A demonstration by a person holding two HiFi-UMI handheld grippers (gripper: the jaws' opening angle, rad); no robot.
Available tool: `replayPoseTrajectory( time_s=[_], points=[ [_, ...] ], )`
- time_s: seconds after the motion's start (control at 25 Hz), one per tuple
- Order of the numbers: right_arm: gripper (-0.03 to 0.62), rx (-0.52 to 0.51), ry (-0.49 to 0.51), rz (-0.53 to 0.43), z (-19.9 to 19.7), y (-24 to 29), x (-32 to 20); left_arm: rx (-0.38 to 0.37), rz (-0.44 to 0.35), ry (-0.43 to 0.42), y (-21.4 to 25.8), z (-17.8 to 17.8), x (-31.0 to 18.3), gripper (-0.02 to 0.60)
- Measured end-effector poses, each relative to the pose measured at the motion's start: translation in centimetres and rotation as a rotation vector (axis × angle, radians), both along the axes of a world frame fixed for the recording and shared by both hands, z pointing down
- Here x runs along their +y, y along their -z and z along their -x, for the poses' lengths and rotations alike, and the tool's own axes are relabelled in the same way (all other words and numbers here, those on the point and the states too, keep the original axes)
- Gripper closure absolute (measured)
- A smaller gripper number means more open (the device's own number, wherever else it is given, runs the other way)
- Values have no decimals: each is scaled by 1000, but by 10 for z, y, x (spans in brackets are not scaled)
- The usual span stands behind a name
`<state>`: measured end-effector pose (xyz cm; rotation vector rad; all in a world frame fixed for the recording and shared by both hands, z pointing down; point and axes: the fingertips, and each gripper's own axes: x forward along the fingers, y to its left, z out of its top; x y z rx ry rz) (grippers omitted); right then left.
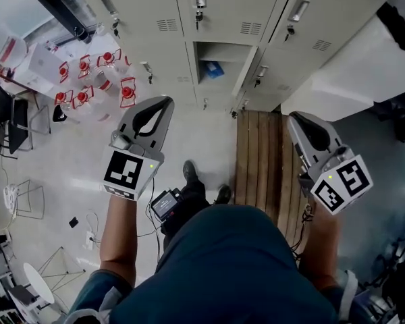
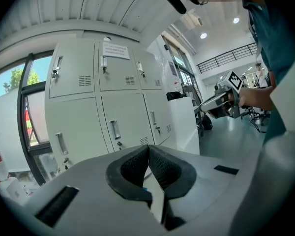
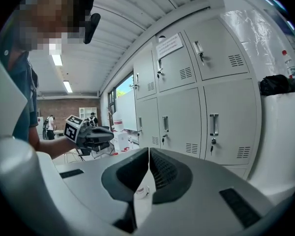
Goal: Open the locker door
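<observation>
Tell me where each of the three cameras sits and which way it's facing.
Head view: on the person's head, facing steeply down at floor and lockers; shows both forearms, shoes, left hand-held gripper, right hand-held gripper.
Left gripper view: on that hand-held gripper, facing along shut jaws at lockers; shows shirt, right hand.
Right gripper view: on that hand-held gripper, facing along shut jaws at lockers; shows left forearm.
Shared: both gripper views see the lockers and the other hand-held gripper.

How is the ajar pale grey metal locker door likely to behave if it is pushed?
Already ajar, the pale grey metal locker door would probably swing easily when pushed. It looks like thin sheet metal, so it is likely light and fairly stiff, and it might rattle.
</observation>
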<state>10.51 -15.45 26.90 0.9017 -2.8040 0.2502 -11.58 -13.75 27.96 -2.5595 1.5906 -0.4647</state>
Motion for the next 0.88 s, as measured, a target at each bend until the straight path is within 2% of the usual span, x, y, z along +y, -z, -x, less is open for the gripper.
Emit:
replayPoseTrajectory(
  time_s=[0.32, 0.48, 0.88],
  points=[
    [557, -7, 45, -43, 0, 26, 9, 24, -55, 17, 51, -10, 27, 565],
    [558, 36, 60, -89, -1, 33, 13, 26, -66, 29, 66, -11, 37, 565],
    [559, 40, 65, -100, -8, 37, 16, 40, -54, 41, 64, -14, 44, 565]
  ],
)
